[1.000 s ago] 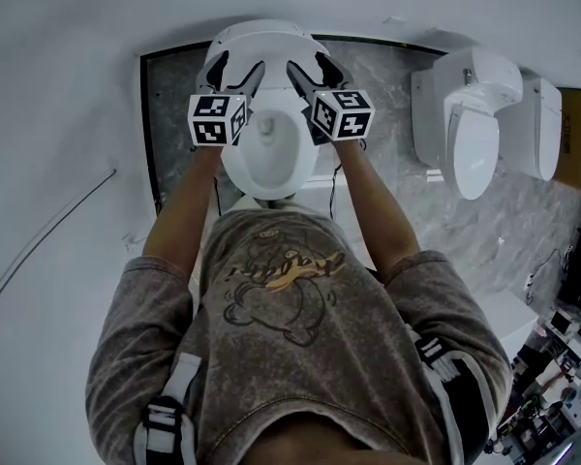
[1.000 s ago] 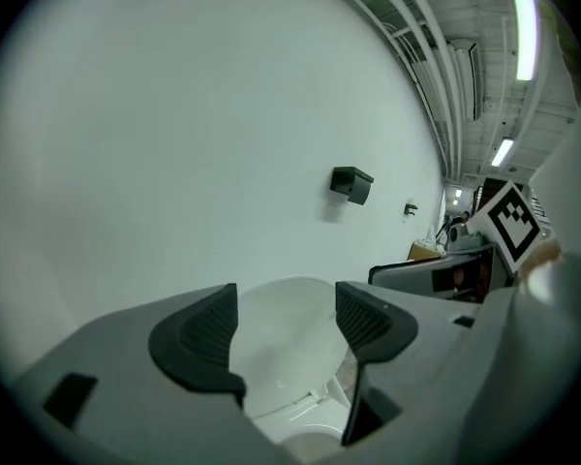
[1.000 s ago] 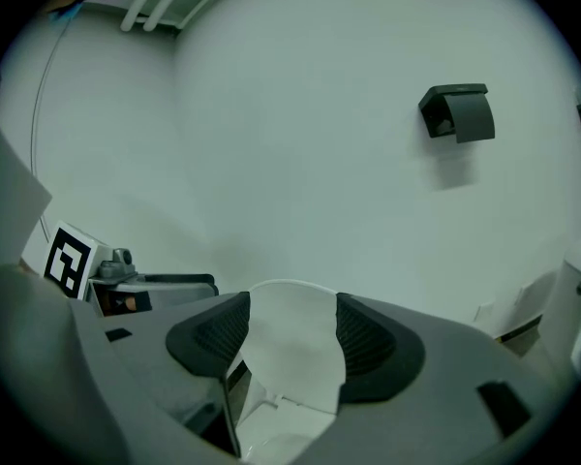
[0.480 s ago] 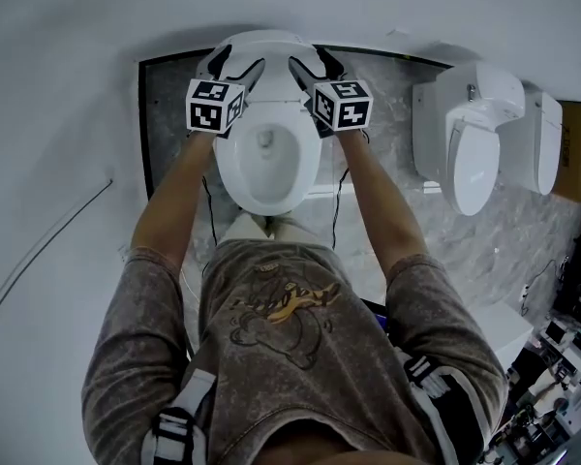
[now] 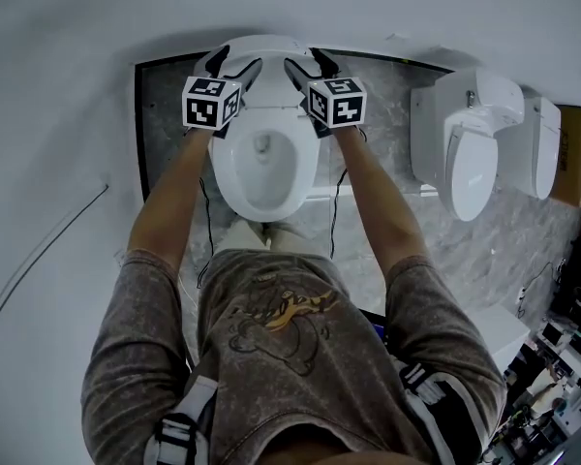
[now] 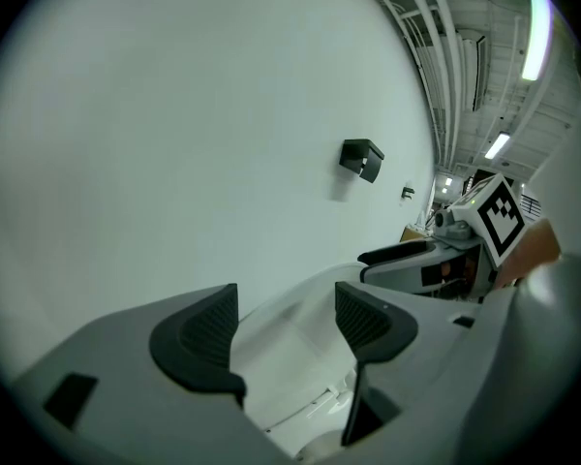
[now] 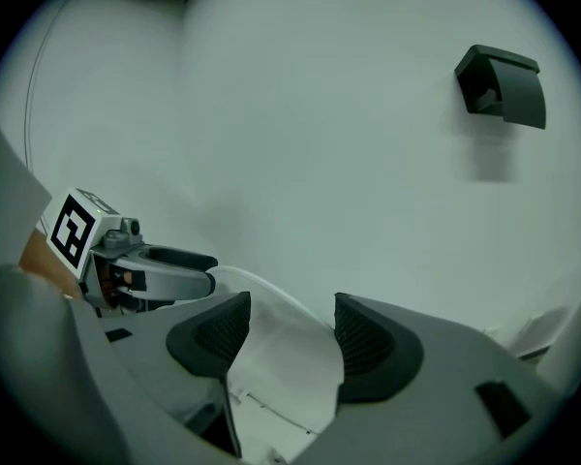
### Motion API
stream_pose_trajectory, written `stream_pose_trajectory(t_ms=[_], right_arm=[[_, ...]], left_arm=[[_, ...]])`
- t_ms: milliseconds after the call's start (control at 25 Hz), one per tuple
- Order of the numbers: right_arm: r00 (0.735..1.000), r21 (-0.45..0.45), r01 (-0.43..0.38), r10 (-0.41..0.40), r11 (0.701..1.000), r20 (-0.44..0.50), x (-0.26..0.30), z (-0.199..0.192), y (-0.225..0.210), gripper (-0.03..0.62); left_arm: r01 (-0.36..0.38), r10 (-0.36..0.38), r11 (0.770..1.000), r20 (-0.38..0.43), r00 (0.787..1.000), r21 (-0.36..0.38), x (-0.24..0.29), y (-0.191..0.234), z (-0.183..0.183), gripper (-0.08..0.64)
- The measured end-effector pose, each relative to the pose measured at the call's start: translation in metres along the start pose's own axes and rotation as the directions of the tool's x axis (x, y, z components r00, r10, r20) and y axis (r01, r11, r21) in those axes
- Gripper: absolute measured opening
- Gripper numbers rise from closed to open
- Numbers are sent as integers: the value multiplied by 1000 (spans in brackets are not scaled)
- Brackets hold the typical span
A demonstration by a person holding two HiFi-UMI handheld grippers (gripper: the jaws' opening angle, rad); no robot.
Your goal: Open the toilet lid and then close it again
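Lid point(image 5: 263, 45) stands upright at the back edge of the bowl point(image 5: 261, 177), just ahead of your left gripper point(image 5: 234, 63) and right gripper point(image 5: 308, 63), equally near, both wide open, clamping nothing.

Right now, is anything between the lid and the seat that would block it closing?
Nothing visible. The lid stands raised, the seat below it is bare, and the left gripper and right gripper sit at the lid's top edge with jaws apart.

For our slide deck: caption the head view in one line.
Left gripper and right gripper, jaws apart, at the raised toilet lid above the bowl.
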State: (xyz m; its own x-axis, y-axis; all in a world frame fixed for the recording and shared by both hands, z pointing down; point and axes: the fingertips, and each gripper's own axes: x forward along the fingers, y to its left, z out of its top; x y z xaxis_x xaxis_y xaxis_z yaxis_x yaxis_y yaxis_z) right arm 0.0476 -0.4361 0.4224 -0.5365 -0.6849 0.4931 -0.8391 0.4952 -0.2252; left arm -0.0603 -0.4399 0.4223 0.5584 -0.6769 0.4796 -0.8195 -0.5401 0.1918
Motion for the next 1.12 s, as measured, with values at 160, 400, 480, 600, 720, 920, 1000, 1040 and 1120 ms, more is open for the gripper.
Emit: stream_pose_trajectory(t_ms=[160, 400, 480, 600, 720, 920, 1000, 1040, 1120], right_arm=[[1000, 10, -20, 20, 1000, -4, -8, -3, 4, 273], [996, 27, -92, 92, 995, 2, -38, -15, 22, 273], [993, 34, -115, 115, 993, 1, -50, -21, 30, 273], [990, 51, -140, 139, 989, 18, -68, -31, 43, 273], [989, 78, -146, 144, 986, 29, -85, -47, 54, 273], [993, 134, -111, 106, 985, 46, -112, -74, 75, 273], [995, 158, -91, 83, 983, 58, -122, -85, 84, 273], [996, 163, -80, 71, 983, 58, -127, -92, 88, 272], [997, 163, -63, 56, 985, 46, -136, -108, 98, 273]], left_arm=[[-8, 8, 1000, -2, 1000, -19, -6, -7, -3, 307], [6, -6, 996, -1, 1000, -92, -32, -26, -13, 307], [2, -2, 993, 1, 1000, -114, -43, -33, -18, 307], [-14, 19, 987, 27, 999, -160, -60, -43, -26, 307], [-20, 30, 982, 49, 998, -188, -77, -56, -41, 307], [4, 13, 975, 72, 997, -222, -109, -76, -68, 307], [11, 6, 977, 78, 997, -213, -121, -85, -79, 307], [14, 2, 978, 79, 997, -209, -127, -90, -86, 307], [19, -4, 979, 75, 997, -204, -138, -99, -101, 307]])
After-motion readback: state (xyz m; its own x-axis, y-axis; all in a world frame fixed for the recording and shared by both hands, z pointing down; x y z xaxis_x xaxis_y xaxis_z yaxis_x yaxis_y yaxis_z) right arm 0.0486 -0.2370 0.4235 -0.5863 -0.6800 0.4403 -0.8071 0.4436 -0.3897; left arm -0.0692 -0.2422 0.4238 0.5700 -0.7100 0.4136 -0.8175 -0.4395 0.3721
